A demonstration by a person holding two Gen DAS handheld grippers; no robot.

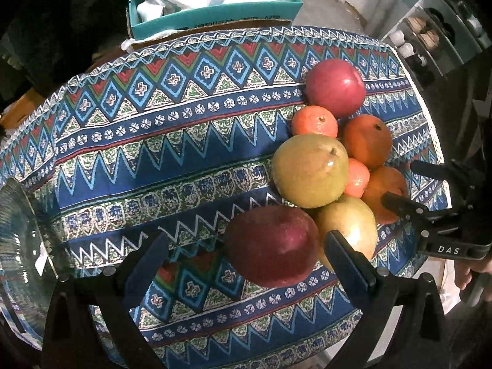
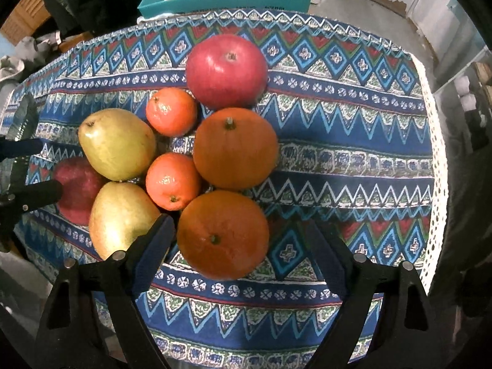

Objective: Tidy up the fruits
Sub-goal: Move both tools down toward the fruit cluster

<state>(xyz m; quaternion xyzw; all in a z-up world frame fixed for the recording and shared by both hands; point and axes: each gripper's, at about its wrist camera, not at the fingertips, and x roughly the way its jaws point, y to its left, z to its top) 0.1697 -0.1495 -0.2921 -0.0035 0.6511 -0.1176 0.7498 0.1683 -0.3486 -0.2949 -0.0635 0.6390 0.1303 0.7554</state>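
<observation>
The left tool (image 1: 246,255) is tilted down over the near edge of the desk (image 1: 184,166), its jaws spread wide around a dark red apple (image 1: 272,246) without touching it. The right tool (image 2: 243,246) also points down with jaws wide apart, straddling the nearest orange (image 2: 223,233); whether its left finger touches that fruit I cannot tell. The fruits lie bunched on the patterned cloth: from the right wrist view, a second orange (image 2: 235,147) at 12 o'clock of the first, a bright red apple (image 2: 226,69) beyond it, two small glossy mandarins (image 2: 172,110) at 10 o'clock, and two smooth yellow-green pears (image 2: 117,143) at 9 o'clock. A ribbed glass bowl (image 1: 18,246) sits at the left tool's 9 o'clock. A teal box (image 1: 215,15) of white bags stands past the desk at 12 o'clock.
</observation>
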